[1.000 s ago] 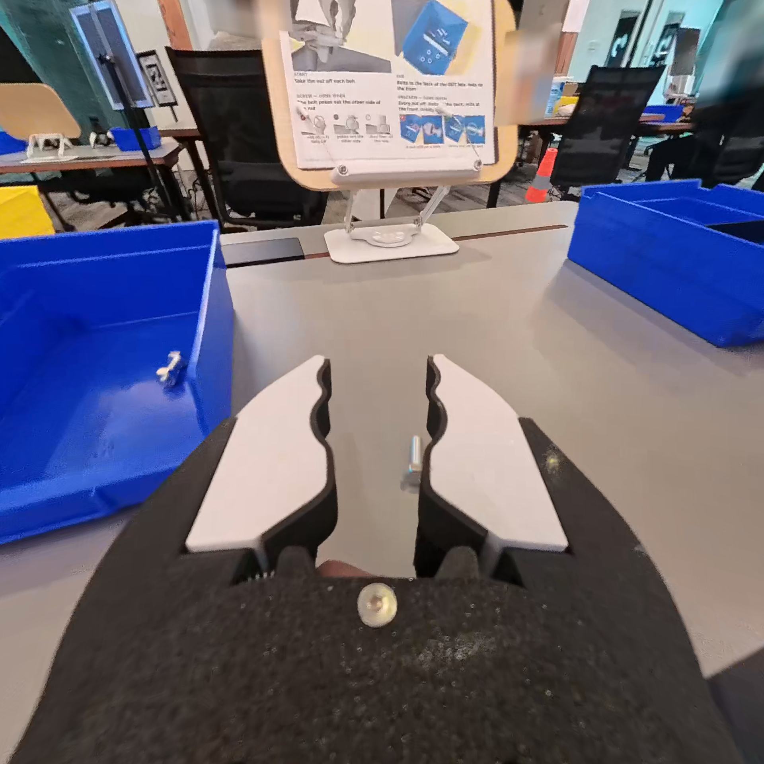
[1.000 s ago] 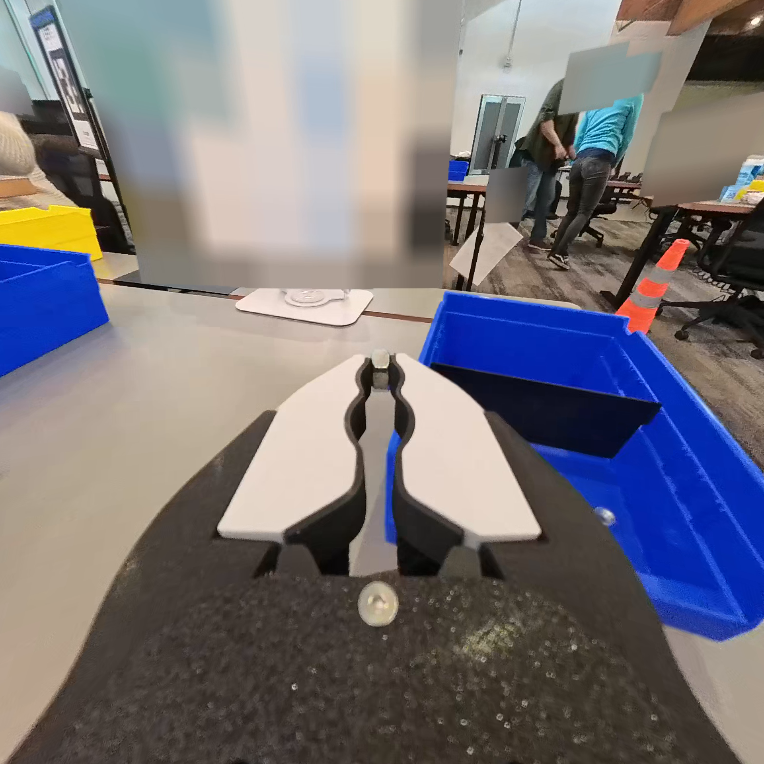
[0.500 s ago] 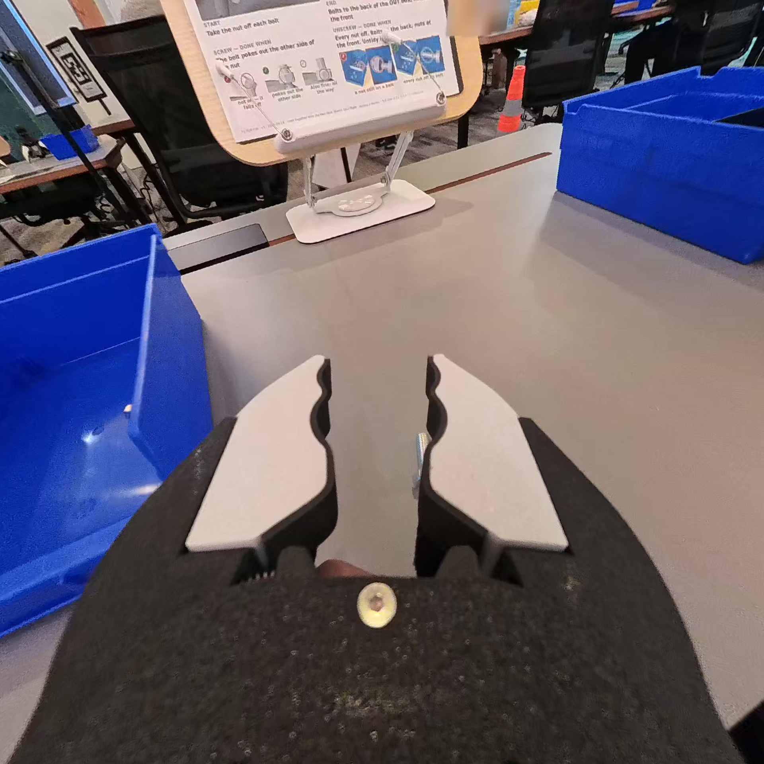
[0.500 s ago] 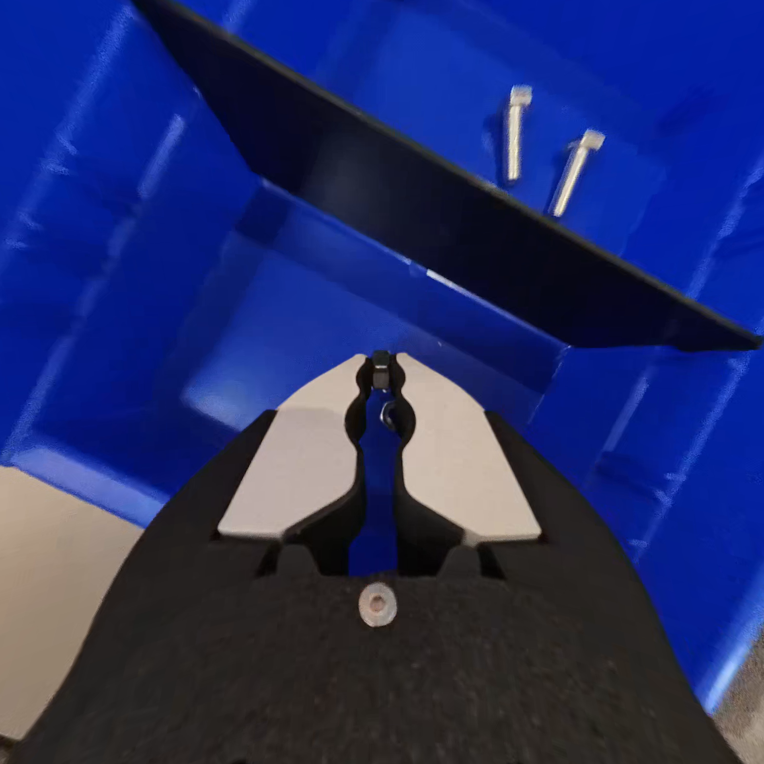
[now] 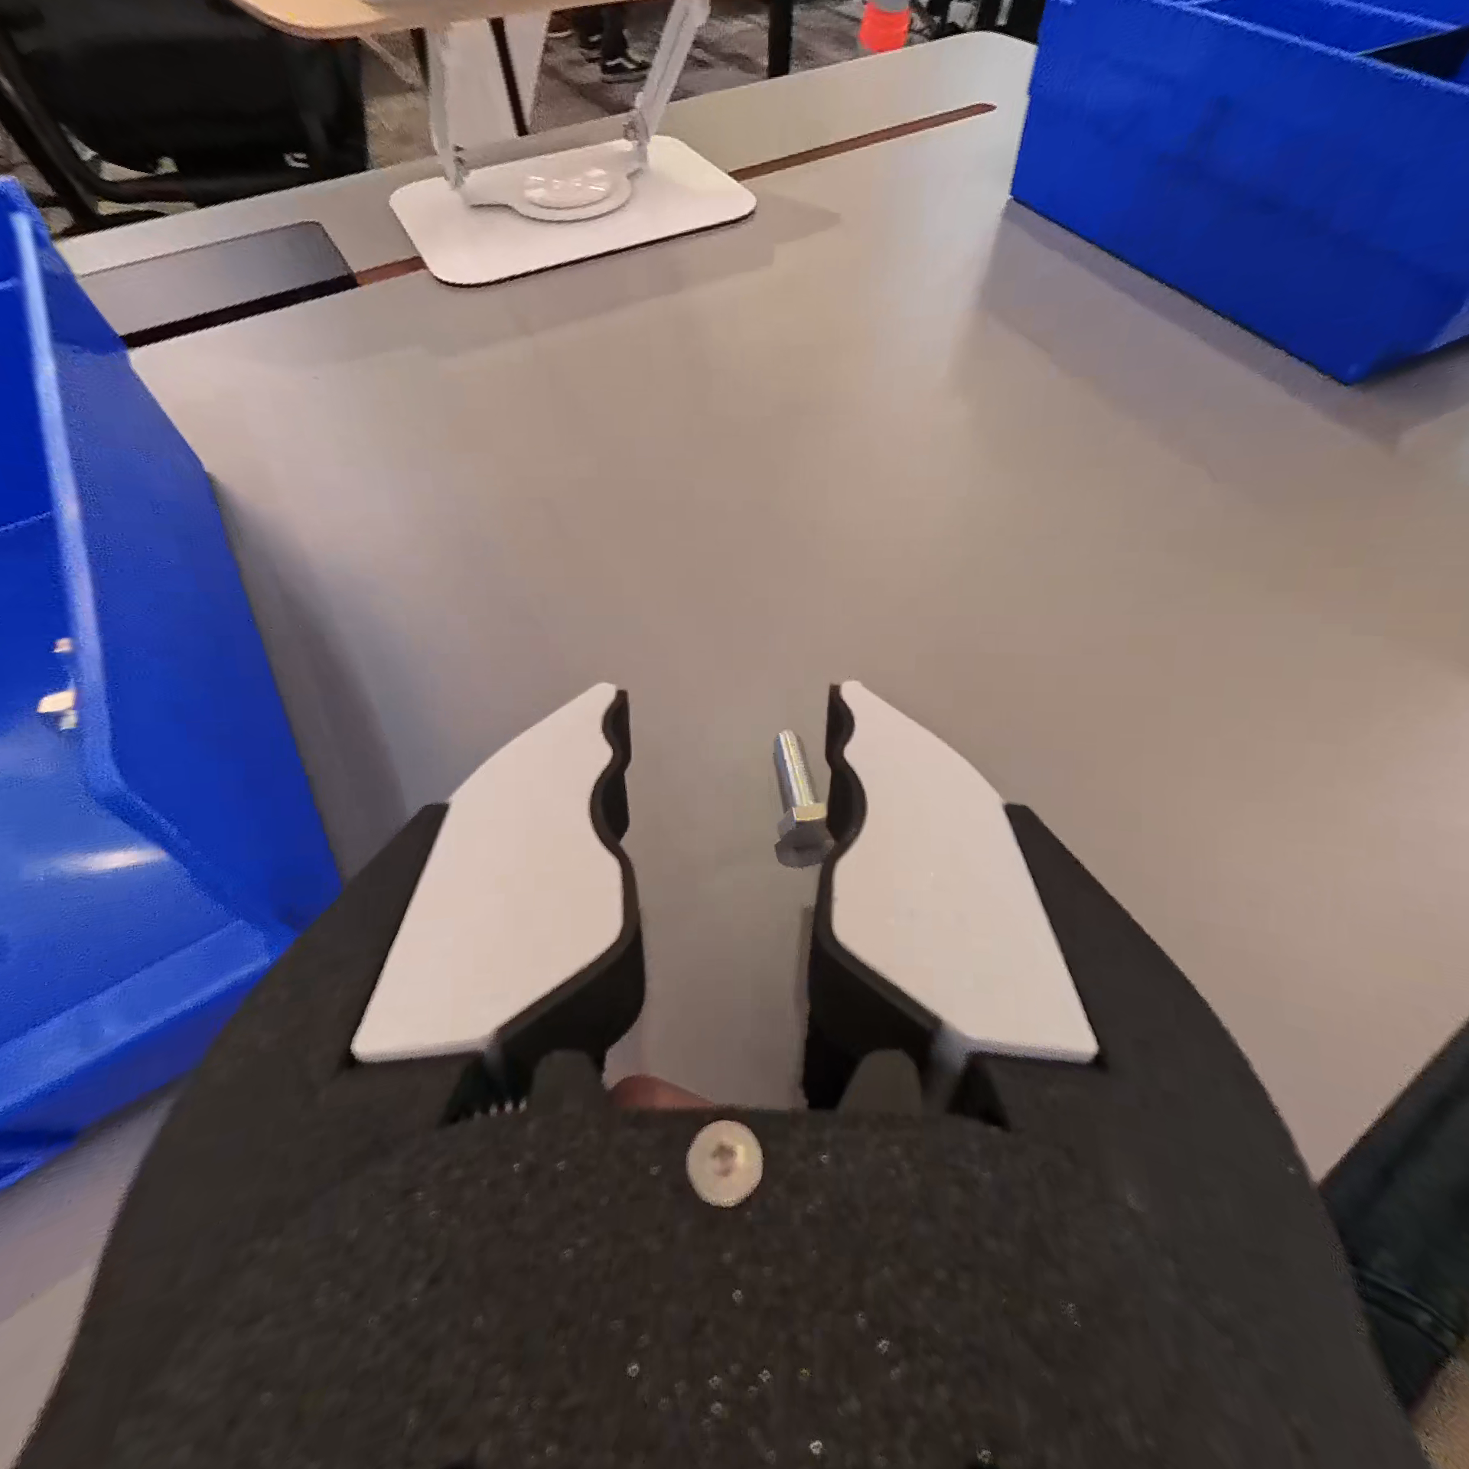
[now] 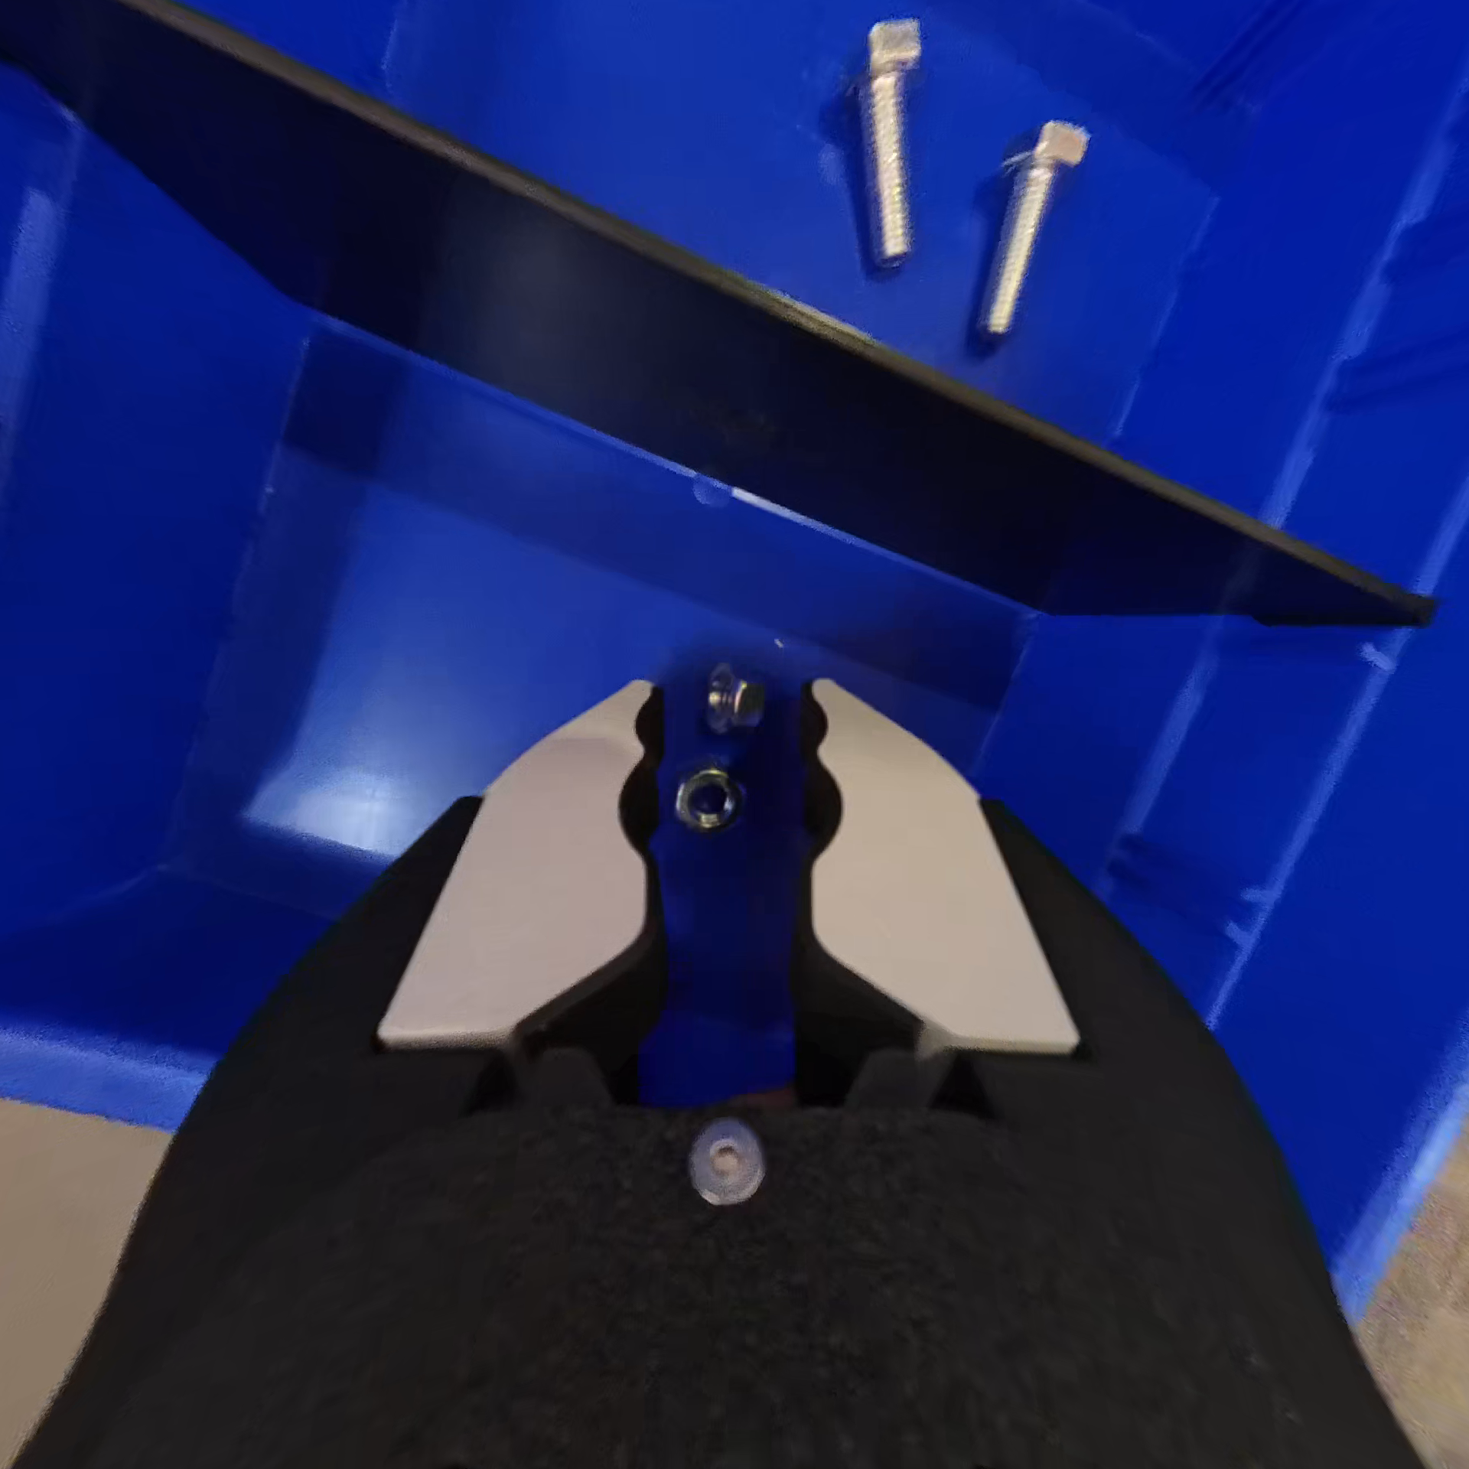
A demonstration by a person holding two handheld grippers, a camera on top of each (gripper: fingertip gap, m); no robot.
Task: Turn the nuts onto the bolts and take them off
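My left gripper point(image 5: 725, 715) hangs wide open over the table point(image 5: 954, 517); the hex bolt point(image 5: 797, 799) lies between its fingers, hard against the right one, shank pointing away. My right gripper point(image 6: 731, 703) gapes empty over two nuts point(image 6: 707, 799) in the blue bin point(image 6: 1153, 715).

Grey table point(image 5: 874, 493), 1 bolt point(image 5: 797, 797), white stand base point(image 5: 572, 208), 2 blue bins point(image 5: 159, 795) point(image 5: 1240, 199), apparently resting directly.

Lighting: bright, even, overhead. Soft shadows fall on the grey table point(image 5: 795, 493) beside the right-hand blue bin point(image 5: 1240, 207). Glare patch on the left bin point(image 5: 143, 795) floor. Wide-angle bending toward frame edges. Right wrist view: divided bin point(image 6: 1192, 715) walls motion-blurred, dimmer, glossy highlights.
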